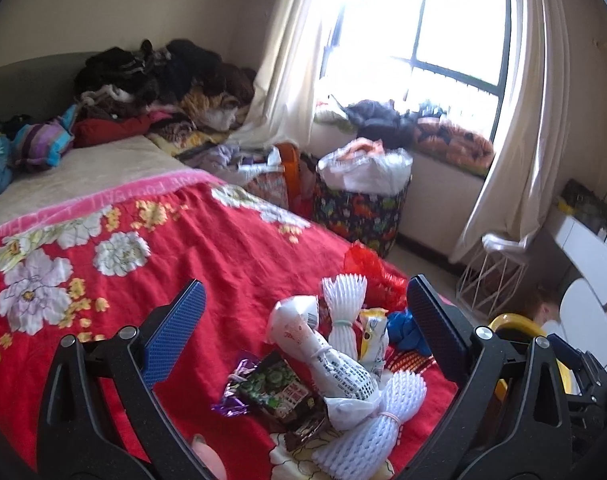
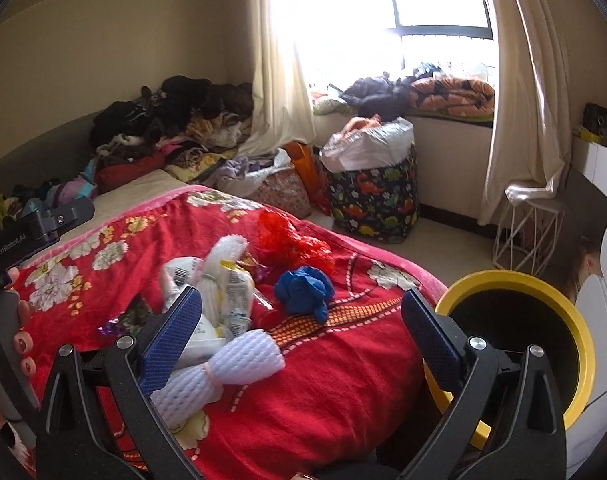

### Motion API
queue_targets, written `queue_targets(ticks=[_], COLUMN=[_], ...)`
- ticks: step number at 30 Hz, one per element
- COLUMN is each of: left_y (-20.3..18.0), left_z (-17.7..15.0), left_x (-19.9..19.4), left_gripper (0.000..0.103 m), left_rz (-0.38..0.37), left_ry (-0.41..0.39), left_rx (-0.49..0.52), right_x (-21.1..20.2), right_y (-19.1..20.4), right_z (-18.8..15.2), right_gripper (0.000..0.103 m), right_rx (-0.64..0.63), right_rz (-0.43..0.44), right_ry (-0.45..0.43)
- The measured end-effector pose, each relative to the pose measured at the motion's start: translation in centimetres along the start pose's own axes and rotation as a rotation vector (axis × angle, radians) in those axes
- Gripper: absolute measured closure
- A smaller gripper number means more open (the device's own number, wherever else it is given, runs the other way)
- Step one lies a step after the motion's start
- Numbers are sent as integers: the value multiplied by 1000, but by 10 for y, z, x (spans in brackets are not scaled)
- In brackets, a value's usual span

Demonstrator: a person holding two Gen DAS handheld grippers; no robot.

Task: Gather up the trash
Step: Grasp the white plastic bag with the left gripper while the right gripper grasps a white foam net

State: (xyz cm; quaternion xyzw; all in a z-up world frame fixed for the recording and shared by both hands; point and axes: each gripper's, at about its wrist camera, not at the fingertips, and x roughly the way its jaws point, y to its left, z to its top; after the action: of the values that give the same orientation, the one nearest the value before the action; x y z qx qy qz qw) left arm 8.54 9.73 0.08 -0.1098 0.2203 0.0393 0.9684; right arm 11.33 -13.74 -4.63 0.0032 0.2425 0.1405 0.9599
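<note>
Foam net (image 2: 219,368) lies diagonal (near-left to far-right); right claw (image 2: 301,328) wide.

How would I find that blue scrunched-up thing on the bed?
Look at the big red flowered blanket on the bed, at the end nearest the yellow bin. The blue crumpled wad lies beside the heap of white wrappers, just below the red mesh bag. It is the only blue piece of trash there.
</note>
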Motion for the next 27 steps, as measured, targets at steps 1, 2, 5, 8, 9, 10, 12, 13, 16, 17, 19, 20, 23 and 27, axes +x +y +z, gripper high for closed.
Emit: queue_targets(ticks=[1,2,5,8,9,10,12,13,16,17,19,20,23,27], left_y=[-1,-2,-3,0,3,7,13,16,27,30,36,38,42,46], left_z=[0,0,0,-1,-1,-1,-2,-3,-7,-9,-15,-17,-24,-29], left_x=[8,17,46,69,79,87,102,109,129,134,145,149,159,163], left_gripper=[11,11,11,11,11,11,14,17,21,21,22,22,22,34], left_rz=[-5,-10,-33,-8,-8,-5,-5,-1,-11,-14,-31,-40,-45,-46], left_ry=[31,59,153,211,237,261,310,333,403,418,463,483,535,554], left_rx=[3,1,-2,-6,-19,-35,-52,-63,-105,-120,-151,-169,-212,-264], right_x=[4,11,28,45,50,55,66,72,86,91,99,103,110,106], right_y=[-3,-7,-10,-8,-7,-5,1,4,10,12,15,15,13,8], right_z=[0,-1,-4,-9,-12,-14,-18,-20,-27,-30,-35,-38,-45,-49], right_gripper=[6,6,6,6,7,8,11,14,21,24,32,34,46,70], right_rx=[9,21,38,61,62,62,65,67,88,97,110,127,180,245], right_rz=[-11,-21,-26,-9,-5,-1,20,30,54,64,80,94,136,190], right_ry=[13,30,85,143,159,178,223,246,312,337,377,403,454,471])
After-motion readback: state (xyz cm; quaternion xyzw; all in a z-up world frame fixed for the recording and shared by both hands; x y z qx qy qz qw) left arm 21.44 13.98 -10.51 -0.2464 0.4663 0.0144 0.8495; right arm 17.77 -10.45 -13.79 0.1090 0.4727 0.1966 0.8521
